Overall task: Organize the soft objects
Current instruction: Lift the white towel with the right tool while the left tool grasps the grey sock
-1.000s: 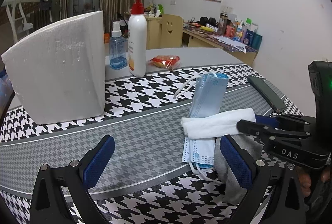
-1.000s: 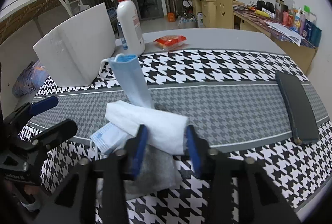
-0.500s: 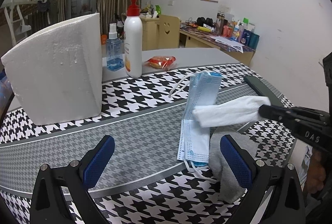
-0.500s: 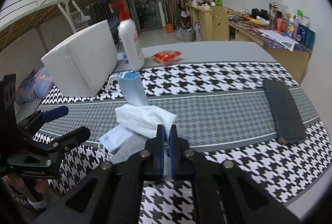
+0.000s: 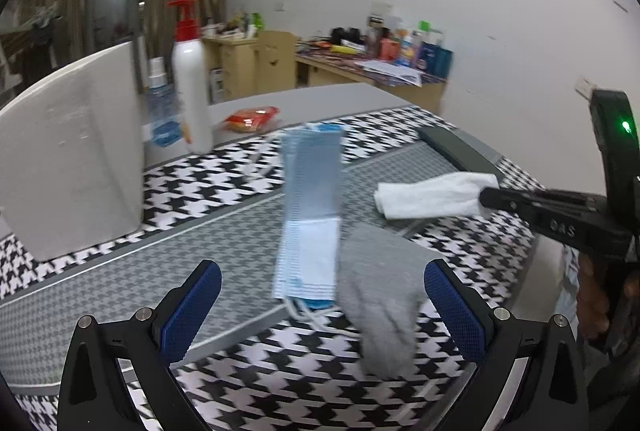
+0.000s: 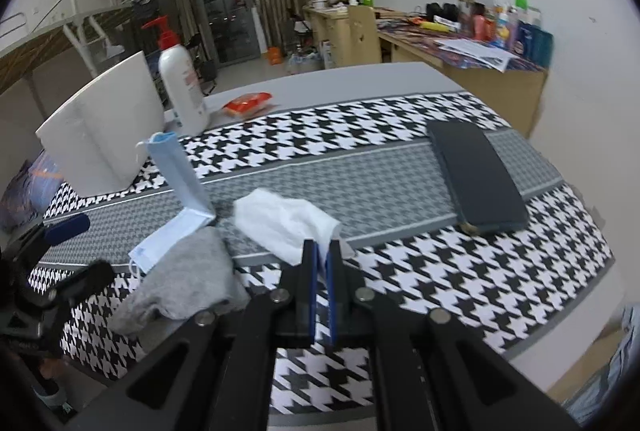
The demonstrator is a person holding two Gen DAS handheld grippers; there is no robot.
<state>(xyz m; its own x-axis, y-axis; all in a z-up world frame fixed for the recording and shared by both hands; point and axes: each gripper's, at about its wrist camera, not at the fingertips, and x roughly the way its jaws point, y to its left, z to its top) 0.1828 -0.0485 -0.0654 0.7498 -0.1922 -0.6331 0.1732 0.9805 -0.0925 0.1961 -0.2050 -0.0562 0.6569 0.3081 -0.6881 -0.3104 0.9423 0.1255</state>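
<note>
Houndstooth cloth (image 6: 400,135) covers the table I'm working over, in a dim bedroom with curtains and a cluttered desk behind. My right gripper (image 6: 321,251) has its fingers pressed together on one end of the white towel (image 6: 280,223), which hangs out from the tips just above the cloth, to the right of the blue face mask (image 5: 310,211) and the grey sock (image 5: 380,291). My left gripper (image 5: 320,295) hangs with its fingers wide apart and nothing between them, the mask and sock lying beyond the tips.

I judge the pinch to be shallow (only a corner of fabric is caught), so the towel could slip free or unroll if I swing it fast. Its loose end could also drag across the mask and pull it out of line.

Around me: a white foam block (image 5: 72,159) at left, a pump bottle (image 6: 182,87), a small spray bottle (image 5: 162,111), a red snack packet (image 6: 248,103), and a dark flat case (image 6: 476,179) at right. The case occupies the free cloth on the right.
</note>
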